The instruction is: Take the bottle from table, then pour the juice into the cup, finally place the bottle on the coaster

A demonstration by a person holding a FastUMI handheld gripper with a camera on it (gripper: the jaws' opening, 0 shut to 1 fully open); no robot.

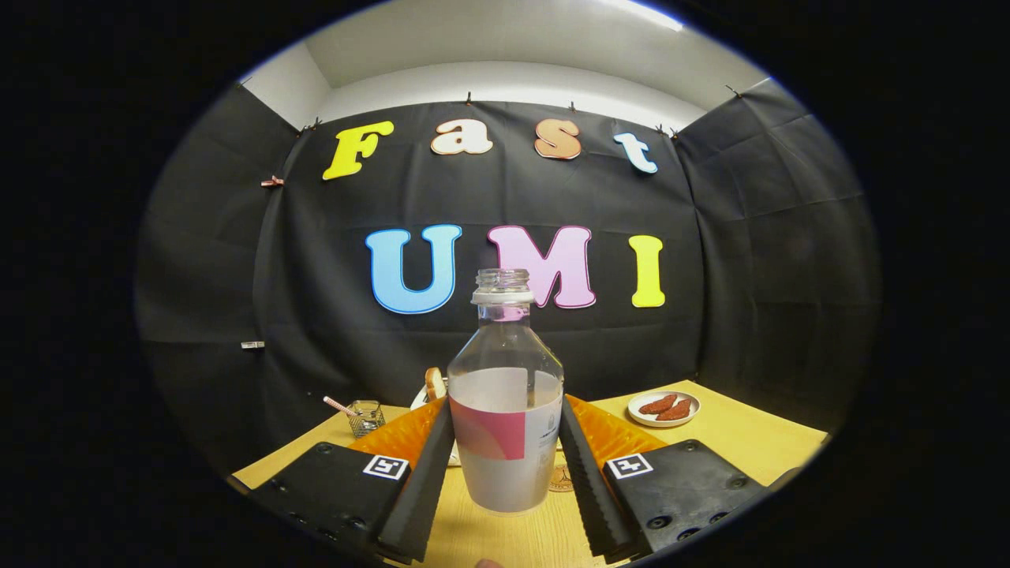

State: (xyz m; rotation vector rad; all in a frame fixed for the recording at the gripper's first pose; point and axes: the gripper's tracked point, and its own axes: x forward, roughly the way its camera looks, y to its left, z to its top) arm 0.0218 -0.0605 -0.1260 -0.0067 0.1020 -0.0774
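Your gripper (505, 473) has both fingers (422, 481) pressed flat on the sides of the bottle (505, 410), clamped at the labelled lower half. The bottle stands upright between the fingers; its base looks just off the table (757, 442) or barely on it, can't tell which.

Handling, as a judgement: clear thin plastic, cap off, roughly half full of pale juice. So moderate weight, sitting low. The wall will likely flex if you squeeze hard, and with the mouth open a hard squeeze could push liquid up. The label band gives better friction than bare plastic, so your current hold is the right place: low, near the liquid's weight. Keep it upright until you reach the cup; liquid will slosh on quick turns.

Just beyond the bottle's base, on the table, a round coaster (561, 478) peeks out. Farther off, a small glass cup (365, 417) with a straw sits to the left, a plate (664, 409) of snacks to the right.
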